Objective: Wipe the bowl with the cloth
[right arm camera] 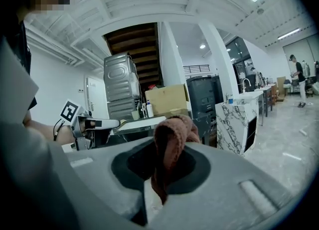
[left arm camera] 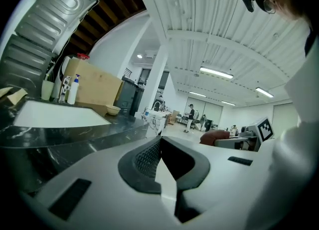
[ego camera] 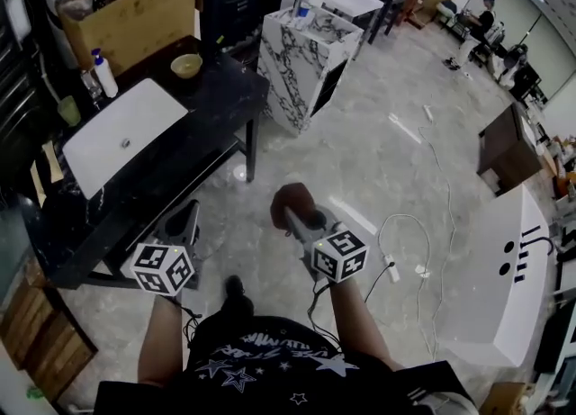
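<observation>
From the head view, I judged the job to be at the approach step: no wiping had begun. The small round beige bowl (ego camera: 186, 65) sat on the far end of the black stone-topped desk (ego camera: 220, 89), well apart from both tools, and as far as I could tell it had nothing in it. The right hand-held gripper (ego camera: 294, 215) carried the rust-brown towelling cloth (ego camera: 290, 197) over open floor. The left hand-held gripper (ego camera: 189, 213) hung just off the desk's near edge. A white rectangular sink basin (ego camera: 121, 134) was let into the desk. Behind it an open brown cardboard box (ego camera: 148, 13) held a jumble I could not sort out.

In the left gripper view, that tool's jaws stood pressed together with nothing between them. The bowl (left arm camera: 113, 109) showed beyond, beside the box (left arm camera: 94, 88).

In the right gripper view, the jaws were clamped on the cloth (right arm camera: 169, 141), which bunched up above them in a folded loop.

Next, I reckoned, the cloth had to be taken across to the bowl. The left tool would need to part its jaws and pinch the rim so the bowl would not skid while it was rubbed
</observation>
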The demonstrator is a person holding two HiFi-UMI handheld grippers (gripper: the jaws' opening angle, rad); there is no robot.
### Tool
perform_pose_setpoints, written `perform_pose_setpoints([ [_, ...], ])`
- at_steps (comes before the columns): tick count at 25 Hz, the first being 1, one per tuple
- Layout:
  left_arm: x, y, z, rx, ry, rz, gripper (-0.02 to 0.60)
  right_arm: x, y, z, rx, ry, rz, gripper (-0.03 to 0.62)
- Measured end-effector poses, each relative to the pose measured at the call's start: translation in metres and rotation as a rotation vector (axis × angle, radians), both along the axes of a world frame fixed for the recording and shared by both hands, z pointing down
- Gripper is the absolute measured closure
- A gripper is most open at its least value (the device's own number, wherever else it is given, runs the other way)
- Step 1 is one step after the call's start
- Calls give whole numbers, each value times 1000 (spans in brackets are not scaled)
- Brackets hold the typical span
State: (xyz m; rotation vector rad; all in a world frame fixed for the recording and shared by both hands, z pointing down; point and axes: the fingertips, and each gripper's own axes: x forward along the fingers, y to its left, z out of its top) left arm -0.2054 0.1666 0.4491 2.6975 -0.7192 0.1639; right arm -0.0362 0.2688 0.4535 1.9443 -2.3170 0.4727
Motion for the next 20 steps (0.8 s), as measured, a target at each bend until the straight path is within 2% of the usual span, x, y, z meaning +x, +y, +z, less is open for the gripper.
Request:
perform_pose_setpoints([
  [7, 24, -78, -3, -19, 15, 41, 574, 27, -73, -2, -12, -20, 53, 546],
  [11, 31, -118, 4, -65, 14, 47, 572, 33, -115, -6, 0, -9, 65, 546],
  [16, 35, -153, 13, -122, 2, 50, 572, 36, -147, -2, -4, -9, 75, 546],
  [20, 37, -173, 15, -140, 11, 37, 572, 43, -169, -1, -5, -9, 72, 546],
])
